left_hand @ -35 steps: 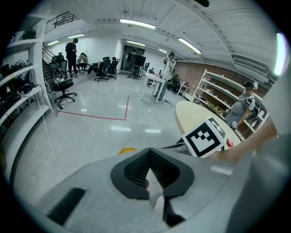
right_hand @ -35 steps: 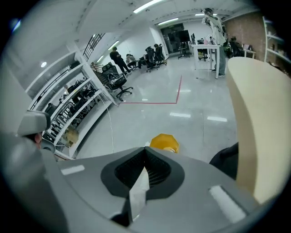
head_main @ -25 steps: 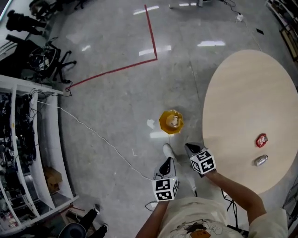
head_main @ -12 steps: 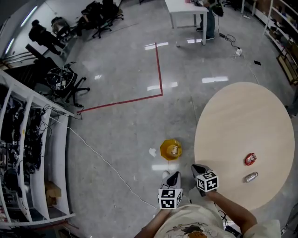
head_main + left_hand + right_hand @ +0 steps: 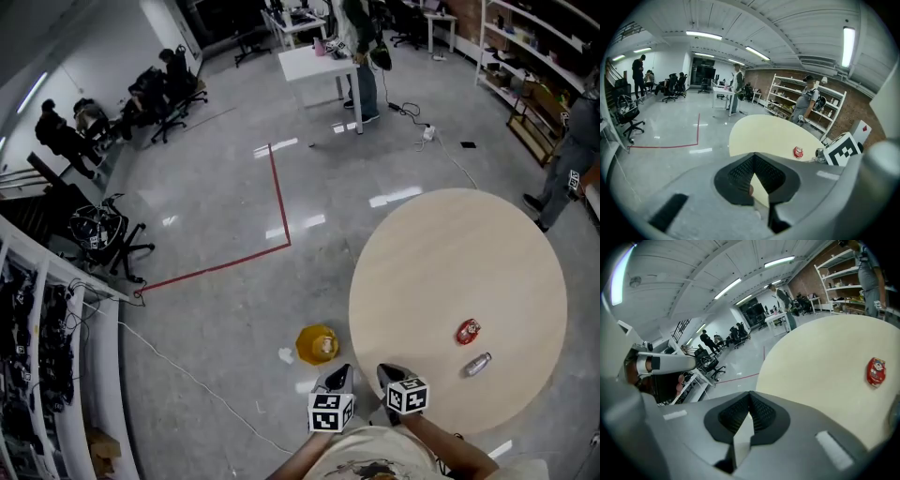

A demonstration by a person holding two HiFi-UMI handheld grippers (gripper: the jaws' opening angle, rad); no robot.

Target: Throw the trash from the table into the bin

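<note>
A red wrapper [image 5: 468, 331] and a small silver can [image 5: 477, 365] lie on the near right part of the round beige table [image 5: 441, 253]. The yellow bin [image 5: 317, 345] stands on the floor left of the table, trash showing inside. My left gripper [image 5: 336, 378] and right gripper [image 5: 389, 373] hover side by side at the table's near left edge, both shut and empty. In the left gripper view the shut gripper [image 5: 753, 155] faces the wrapper [image 5: 798, 152] and can [image 5: 819, 153]. Past the shut gripper [image 5: 750, 393] in the right gripper view lies the wrapper [image 5: 875, 370].
A white scrap [image 5: 286, 355] lies on the floor beside the bin. Red tape [image 5: 277, 202] marks the floor. White shelving [image 5: 56, 366] and a cable run along the left. Office chairs [image 5: 103, 234] stand beyond. People stand at a far white table [image 5: 319, 66] and at the right edge.
The head view has lifted, so the bin, the table and both grippers sit lower in the picture and more of the room shows. Both grippers stay shut and close together.
</note>
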